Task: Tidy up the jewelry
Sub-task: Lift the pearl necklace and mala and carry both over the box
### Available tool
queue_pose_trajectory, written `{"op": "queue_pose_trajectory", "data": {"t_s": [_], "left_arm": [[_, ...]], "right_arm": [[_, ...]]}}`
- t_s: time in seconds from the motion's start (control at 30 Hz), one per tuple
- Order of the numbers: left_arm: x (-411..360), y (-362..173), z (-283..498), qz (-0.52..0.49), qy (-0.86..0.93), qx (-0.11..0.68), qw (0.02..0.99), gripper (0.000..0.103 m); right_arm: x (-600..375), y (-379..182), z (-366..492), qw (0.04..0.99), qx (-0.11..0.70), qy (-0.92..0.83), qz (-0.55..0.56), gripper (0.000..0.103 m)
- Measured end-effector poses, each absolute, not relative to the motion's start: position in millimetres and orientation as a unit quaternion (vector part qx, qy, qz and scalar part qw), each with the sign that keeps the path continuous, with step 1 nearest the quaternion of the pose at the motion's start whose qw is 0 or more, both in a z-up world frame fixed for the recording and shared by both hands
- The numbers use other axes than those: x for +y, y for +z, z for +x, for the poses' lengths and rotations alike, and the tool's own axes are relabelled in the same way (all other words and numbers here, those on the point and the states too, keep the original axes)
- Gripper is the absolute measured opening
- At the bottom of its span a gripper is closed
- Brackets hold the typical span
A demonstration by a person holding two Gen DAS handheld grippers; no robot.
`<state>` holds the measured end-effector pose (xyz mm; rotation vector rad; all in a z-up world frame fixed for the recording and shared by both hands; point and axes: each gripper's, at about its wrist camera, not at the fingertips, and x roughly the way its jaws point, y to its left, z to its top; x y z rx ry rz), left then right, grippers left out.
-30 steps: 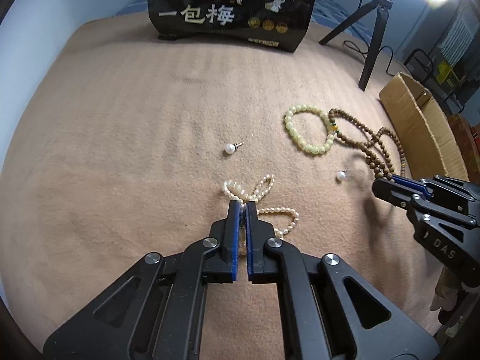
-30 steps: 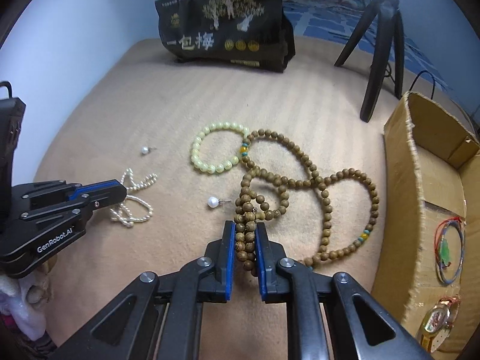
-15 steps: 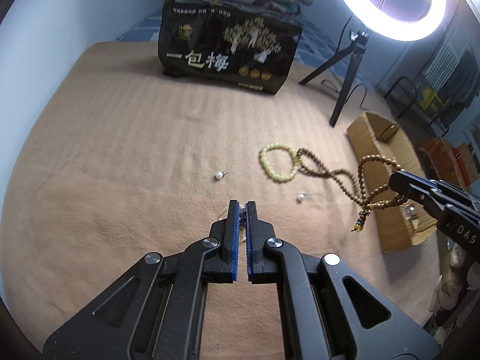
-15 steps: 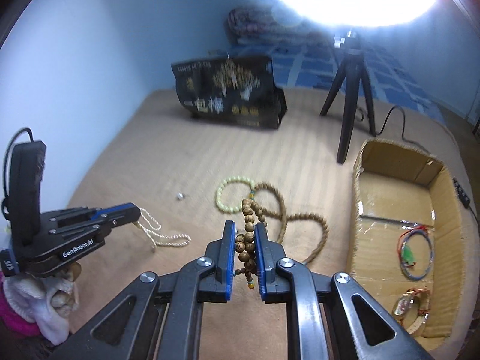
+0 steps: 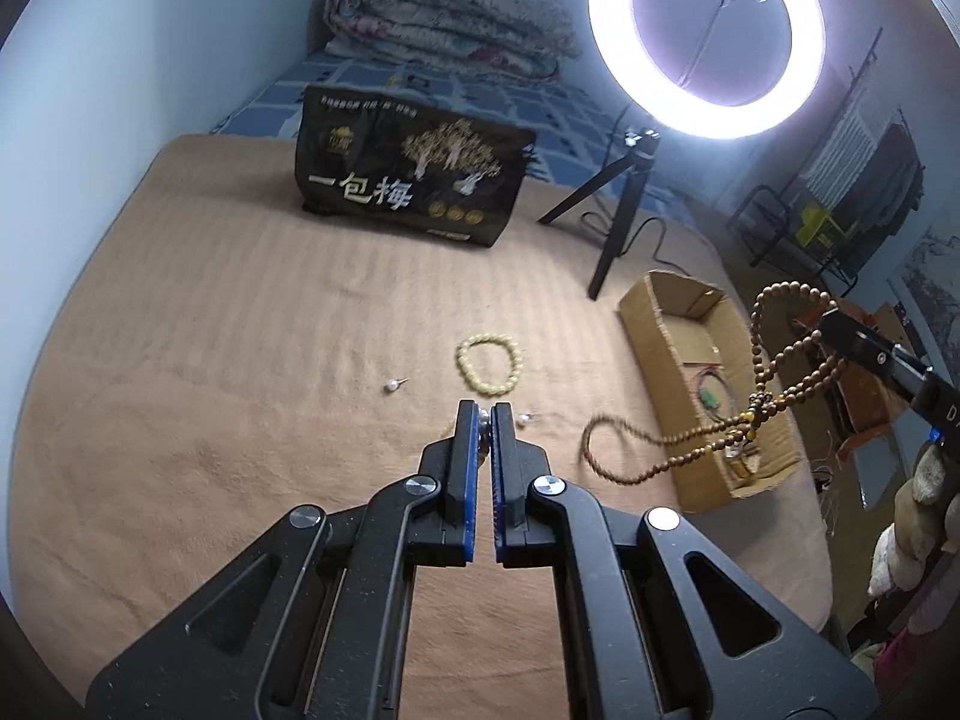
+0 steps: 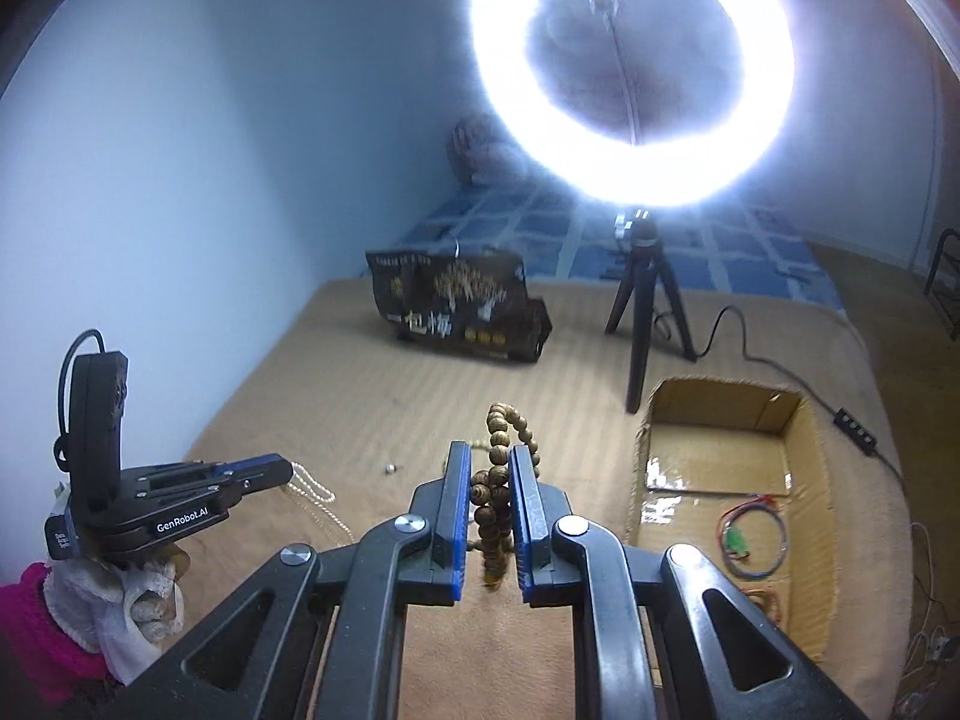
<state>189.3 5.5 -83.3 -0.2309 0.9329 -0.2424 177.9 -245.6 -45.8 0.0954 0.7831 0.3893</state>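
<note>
My left gripper (image 5: 485, 411) is shut on a white pearl necklace (image 6: 312, 489), which hangs from its tips (image 6: 288, 471) above the tan blanket. My right gripper (image 6: 487, 459) is shut on a long brown wooden-bead necklace (image 6: 497, 483). In the left wrist view the right gripper (image 5: 834, 324) is raised over the box, and the bead strand (image 5: 754, 348) drapes down to the blanket. A pale yellow bead bracelet (image 5: 489, 363) and two pearl earrings (image 5: 393, 385) (image 5: 527, 418) lie on the blanket.
An open cardboard box (image 6: 645, 468) at the right holds coloured cord bracelets (image 6: 750, 540). Behind it stands a ring light on a tripod (image 5: 618, 210). A black printed bag (image 5: 408, 180) stands at the back. A gloved hand (image 6: 138, 594) holds the left gripper.
Both grippers have risen well above the blanket. The wooden beads lifted off with the right gripper, one end still trailing. The pearl necklace lifted with the left.
</note>
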Motion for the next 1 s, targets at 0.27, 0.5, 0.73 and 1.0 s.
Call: {"op": "queue_pose_trajectory", "data": {"t_s": [0.27,0.5,0.73,1.0], "left_arm": [[-16,-49,174,-0.099,-0.142,0.427,0.888,0.001],[-52,-21,166,-0.087,-0.176,0.409,0.891,0.001],[-98,-1,166,-0.079,-0.217,0.398,0.888,0.001],[-147,6,175,-0.070,-0.246,0.392,0.884,0.001]], "right_arm": [[-276,-5,147,0.920,0.340,0.188,0.059,0.010],[-310,29,124,0.933,0.311,0.171,0.060,0.010],[-345,53,118,0.944,0.291,0.144,0.059,0.010],[-369,57,138,0.948,0.292,0.118,0.047,0.010]]}}
